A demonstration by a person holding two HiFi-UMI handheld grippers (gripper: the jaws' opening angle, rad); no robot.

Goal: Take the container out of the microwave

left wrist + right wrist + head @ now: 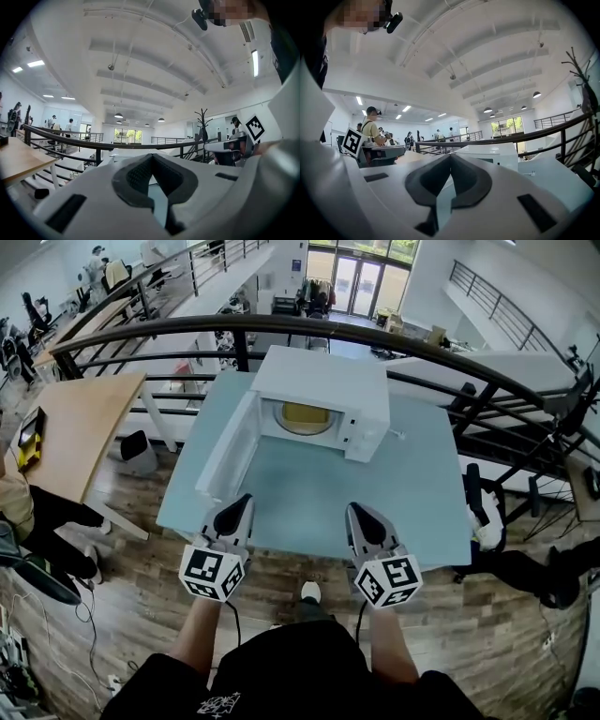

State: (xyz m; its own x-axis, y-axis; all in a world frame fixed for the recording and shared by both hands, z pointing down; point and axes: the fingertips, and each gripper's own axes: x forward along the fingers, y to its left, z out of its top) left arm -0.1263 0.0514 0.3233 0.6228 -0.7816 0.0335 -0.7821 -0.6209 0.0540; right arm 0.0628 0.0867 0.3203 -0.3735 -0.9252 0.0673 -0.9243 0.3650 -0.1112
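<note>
Both grippers: left gripper (240, 506) and right gripper (358, 514) clamped shut, empty;
Container (306, 415): yellowish, inside the open microwave (323, 381) on the table (309, 493);
Bearing: straight ahead of the jaws, well apart, roughly midway between both grippers

The person's bare forearms reach forward side by side. The left hand-held gripper (240, 503) and the right hand-held gripper (357, 512) point level and straight ahead, well apart, each with its jaws closed together.
</note>
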